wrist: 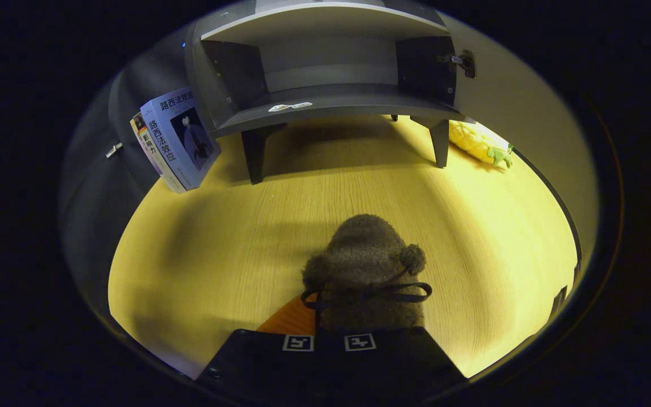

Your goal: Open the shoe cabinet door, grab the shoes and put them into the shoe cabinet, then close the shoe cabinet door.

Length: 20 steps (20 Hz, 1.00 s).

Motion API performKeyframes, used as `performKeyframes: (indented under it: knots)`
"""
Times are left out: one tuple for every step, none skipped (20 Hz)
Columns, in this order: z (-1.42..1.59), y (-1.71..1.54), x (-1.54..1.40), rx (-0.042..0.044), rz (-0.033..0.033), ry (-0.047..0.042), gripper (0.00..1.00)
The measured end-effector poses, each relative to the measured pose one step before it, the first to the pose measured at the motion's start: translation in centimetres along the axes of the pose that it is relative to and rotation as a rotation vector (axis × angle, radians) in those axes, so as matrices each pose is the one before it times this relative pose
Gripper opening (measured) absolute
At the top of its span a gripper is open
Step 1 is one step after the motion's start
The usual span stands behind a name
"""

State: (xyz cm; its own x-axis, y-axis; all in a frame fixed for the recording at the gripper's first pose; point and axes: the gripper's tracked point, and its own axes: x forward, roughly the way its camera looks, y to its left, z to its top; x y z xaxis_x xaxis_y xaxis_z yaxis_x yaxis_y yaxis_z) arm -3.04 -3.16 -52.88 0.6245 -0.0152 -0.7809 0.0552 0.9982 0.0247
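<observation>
The tongs (328, 339) sit low in the gripper view, pointing forward and slightly downward over the counter (218, 243). Their two fingers (297, 343) stand close together, the square markers on them almost side by side, with a fuzzy shoe (365, 265) caught between them and sticking out ahead. Both fingers press against the shoe's rear part, so the tongs are clamped on it. The fingertips themselves are hidden by the shoe's pile.

— What colour is the shoe (366, 265)?
— Fuzzy brown, with a black bow. The surface (218, 265) is yellow woodgrain, the shoe cabinet (325, 104) grey, the book (181, 138) blue.
</observation>
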Motion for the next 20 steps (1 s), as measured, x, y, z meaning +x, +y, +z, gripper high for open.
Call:
performKeyframes:
  knots:
    - [0.568, -0.047, -0.658, -0.00676, 0.00192, -0.00989, 0.05]
    - [0.921, -0.018, -0.808, -0.01131, 0.00253, -0.01867, 0.05]
    - [0.812, -0.01, -0.624, -0.0095, 0.00147, -0.01397, 0.05]
    - [0.969, -0.005, -0.746, -0.0054, 0.00332, -0.01476, 0.05]
    - [1.115, 0.03, -0.854, 0.00179, 0.00512, -0.01721, 0.05]
    - [1.266, 0.142, -0.919, 0.00788, 0.00856, -0.02082, 0.05]
    - [1.272, 0.196, -0.967, 0.00502, 0.00834, -0.0192, 0.05]
    - [1.262, 0.146, -0.938, -0.00143, 0.0052, -0.02038, 0.05]
    - [1.2, 0.265, -0.911, -0.00757, 0.00375, -0.01973, 0.05]
    - [1.125, 0.215, -0.878, -0.0124, 0.00466, -0.01671, 0.05]
    - [1.226, 0.296, -0.87, -0.01065, 0.00528, -0.01647, 0.05]
    - [1.29, 0.296, -0.788, -0.0062, 0.00543, -0.01816, 0.05]
    - [1.455, 0.233, -0.769, -0.00311, 0.00435, -0.01879, 0.05]
    - [1.181, 0.083, -0.509, -0.005, -0.00289, -0.01196, 0.05]
    - [1.183, -0.066, -0.454, -0.00781, -0.00605, -0.01102, 0.05]
    - [1.291, 0.099, -0.556, -0.00291, 0.0007, -0.01452, 0.05]
    - [1.459, 0.251, -0.46, 0.00166, 0.00522, -0.01707, 0.05]
    - [1.325, 0.04, -0.372, 0.00237, 0.00103, -0.01515, 0.05]
    - [1.31, 0.018, -0.318, 0.00319, 0.00067, -0.012, 0.05]
    - [1.256, 0.079, -0.236, 0.00312, 0.00213, -0.01169, 0.05]
